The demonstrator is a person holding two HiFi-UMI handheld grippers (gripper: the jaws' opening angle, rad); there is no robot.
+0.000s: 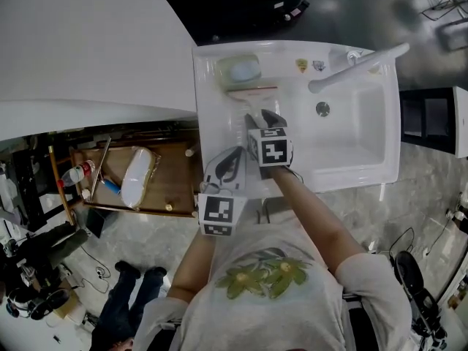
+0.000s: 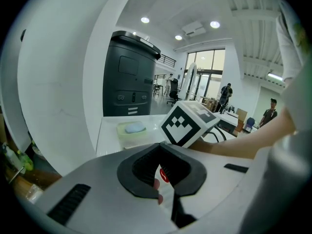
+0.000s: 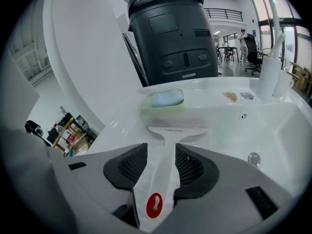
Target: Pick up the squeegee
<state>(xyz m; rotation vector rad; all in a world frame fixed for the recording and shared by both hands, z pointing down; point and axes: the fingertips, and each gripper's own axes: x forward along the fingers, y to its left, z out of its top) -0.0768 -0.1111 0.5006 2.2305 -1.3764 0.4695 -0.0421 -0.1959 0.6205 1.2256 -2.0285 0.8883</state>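
Right tongs (image 3: 161, 154) astride squeegee (image 3: 171, 132) handle

This looks like an open-plan lab or test hall rather than anyone's home. The white sink unit (image 1: 212, 123) with its long tap (image 1: 358, 68) stands free on a polished grey floor (image 1: 431, 189), with loose cables (image 1: 398, 238) trailing beside it. A tall black machine cabinet (image 3: 170, 38) rises right behind it. Overhead are recessed ceiling lights (image 2: 145, 20) and a railed mezzanine (image 3: 222, 14), and further back tall glazed windows (image 2: 207, 74), office chairs (image 3: 253, 48) and people standing about (image 2: 225, 94). A wooden cart (image 1: 175, 196) holding bottles (image 1: 77, 174) stands to one side, next to dark camera gear (image 1: 29, 269).
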